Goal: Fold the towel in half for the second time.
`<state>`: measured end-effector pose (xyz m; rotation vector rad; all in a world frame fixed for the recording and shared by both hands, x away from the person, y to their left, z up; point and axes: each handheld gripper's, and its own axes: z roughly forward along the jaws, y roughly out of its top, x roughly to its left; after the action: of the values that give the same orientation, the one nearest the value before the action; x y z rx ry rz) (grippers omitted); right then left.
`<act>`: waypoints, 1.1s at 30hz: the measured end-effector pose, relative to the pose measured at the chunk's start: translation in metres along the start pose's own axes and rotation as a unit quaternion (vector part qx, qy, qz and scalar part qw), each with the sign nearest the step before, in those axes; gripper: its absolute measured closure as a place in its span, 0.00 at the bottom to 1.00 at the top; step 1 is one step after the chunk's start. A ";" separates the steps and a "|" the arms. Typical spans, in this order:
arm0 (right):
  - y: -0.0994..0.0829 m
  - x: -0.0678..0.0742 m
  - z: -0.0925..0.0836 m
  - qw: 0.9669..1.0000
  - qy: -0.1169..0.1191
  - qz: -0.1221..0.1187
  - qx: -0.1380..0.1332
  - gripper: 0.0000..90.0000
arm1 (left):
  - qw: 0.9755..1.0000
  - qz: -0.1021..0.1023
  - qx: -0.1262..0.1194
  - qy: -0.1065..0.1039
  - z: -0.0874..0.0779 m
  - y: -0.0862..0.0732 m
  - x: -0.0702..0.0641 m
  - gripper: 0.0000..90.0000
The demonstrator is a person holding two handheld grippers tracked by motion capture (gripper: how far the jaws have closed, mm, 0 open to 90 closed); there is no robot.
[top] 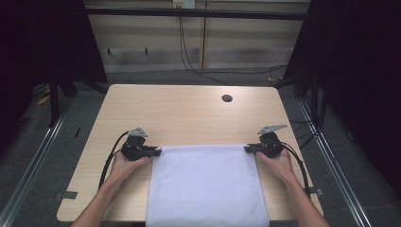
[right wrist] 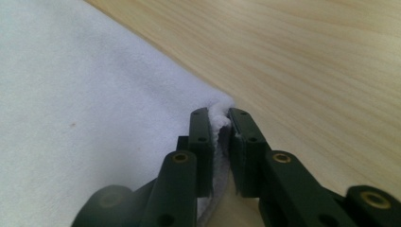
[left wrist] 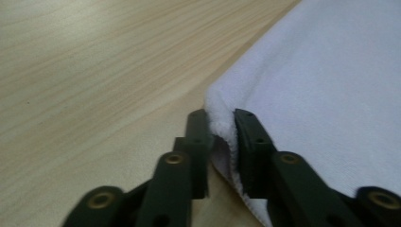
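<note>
Black two-jaw left gripper (left wrist: 221, 130) is clenched on the far left corner of the white rectangular terry-cloth towel (left wrist: 331, 94); in the left gripper view a fold of the towel's edge is pinched between both pads. Black two-jaw right gripper (right wrist: 218, 124) is likewise clamped on the far right corner, with a ridge of cloth squeezed up between its pads.

From the high view, the towel (top: 205, 184) lies flat on the light wooden rectangular table (top: 189, 113), at its near side, centred between the two hands. Its near edge reaches the near table edge. Its far edge runs straight from the left gripper (top: 157, 151) to the right gripper (top: 248, 149). Both grippers sit low at the table surface, jaws pointing inward toward each other. A small dark round hole (top: 227, 98) is in the table's far right area, well apart from the towel.
</note>
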<state>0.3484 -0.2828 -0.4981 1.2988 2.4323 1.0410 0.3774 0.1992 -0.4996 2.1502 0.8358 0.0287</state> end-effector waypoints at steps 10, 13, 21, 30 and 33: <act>0.019 -0.012 -0.016 0.998 0.016 0.015 -0.059 0.94 | 0.999 -0.015 -0.045 -0.012 -0.010 0.022 0.014 0.96; 0.027 -0.016 -0.020 0.997 0.013 0.022 -0.078 0.94 | 0.998 -0.017 -0.054 -0.007 -0.014 0.032 0.017 0.96; 0.056 -0.025 -0.032 0.994 0.006 0.023 -0.108 0.95 | 0.996 -0.011 -0.085 0.013 -0.027 0.057 0.025 0.96; 0.090 -0.037 -0.050 0.986 -0.014 0.029 -0.161 0.95 | 0.989 0.002 -0.141 0.038 -0.042 0.097 0.029 0.96; 0.093 -0.035 -0.061 0.983 -0.010 0.030 -0.181 0.96 | 0.988 0.014 -0.153 0.033 -0.052 0.100 0.020 0.96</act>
<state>0.4017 -0.3059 -0.3972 1.2528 2.0710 1.3981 0.4339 0.2004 -0.3999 1.8793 0.7841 0.2301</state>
